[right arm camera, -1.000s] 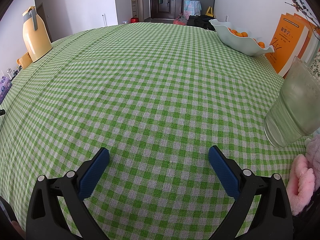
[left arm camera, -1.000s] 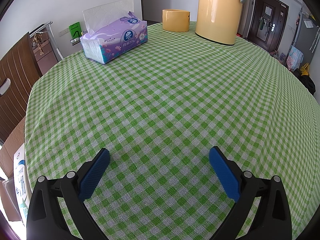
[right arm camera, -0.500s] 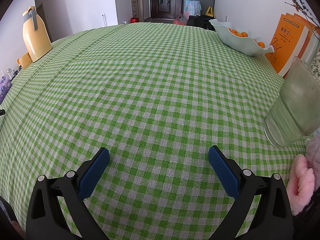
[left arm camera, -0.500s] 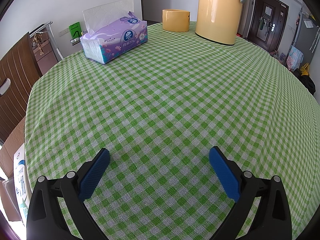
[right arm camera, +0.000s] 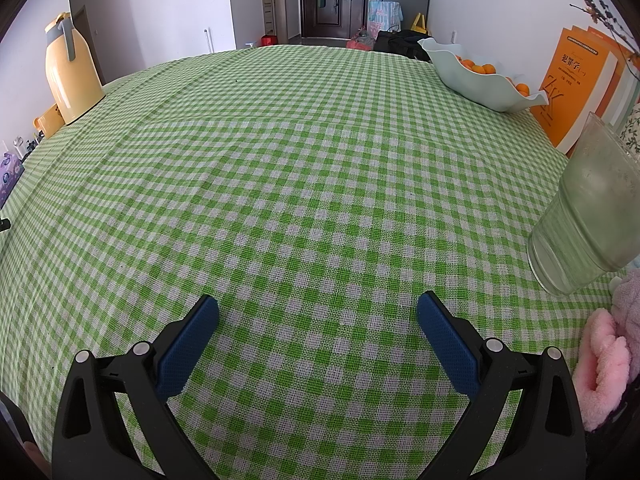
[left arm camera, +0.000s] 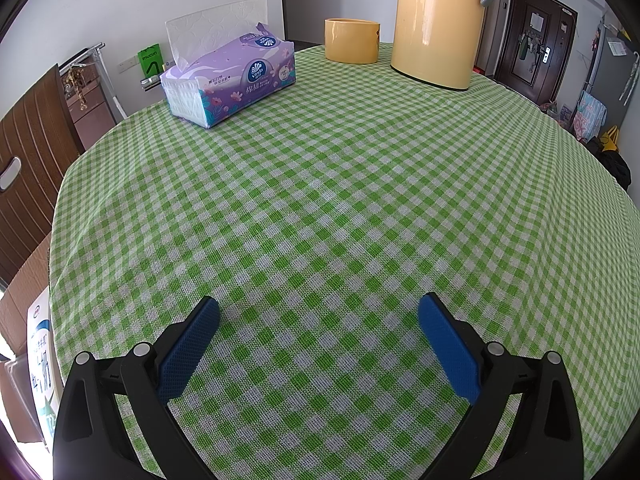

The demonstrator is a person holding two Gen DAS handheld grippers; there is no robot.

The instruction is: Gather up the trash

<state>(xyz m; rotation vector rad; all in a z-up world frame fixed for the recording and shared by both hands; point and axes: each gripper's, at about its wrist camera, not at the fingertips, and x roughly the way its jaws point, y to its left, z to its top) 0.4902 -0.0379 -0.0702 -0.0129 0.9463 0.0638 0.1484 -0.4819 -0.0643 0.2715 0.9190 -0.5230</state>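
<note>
A round table (left arm camera: 340,184) under a green-and-white checked cloth fills both wrist views, its everyday things pushed out to the rim, which leaves the middle bare and within easy reach. On the left wrist view a tall yellow thermos jug (left arm camera: 438,20) stands upright at the far edge with a squat yellow cup (left arm camera: 351,40) just beside it, and a purple tissue pack (left arm camera: 236,84) lies further round to the left, one sheet standing up out of its slot, ready to pull. On the right wrist view a pale wavy fruit bowl (right arm camera: 480,76) holding oranges sits at the far right edge, orange books (right arm camera: 576,84) lean upright behind it, and a cloudy glass tumbler (right arm camera: 592,216) stands nearer, with something pink and fluffy (right arm camera: 604,364) at the table's lip. The left gripper (left arm camera: 318,312) and the right gripper (right arm camera: 317,312) each hang low over bare cloth, fingers spread wide and holding nothing, a posture that reads as waiting or searching rather than grasping. No trash shows on the table in either view, nor any bin; by this evidence the table is either already cleared or its trash lies out of frame.
</note>
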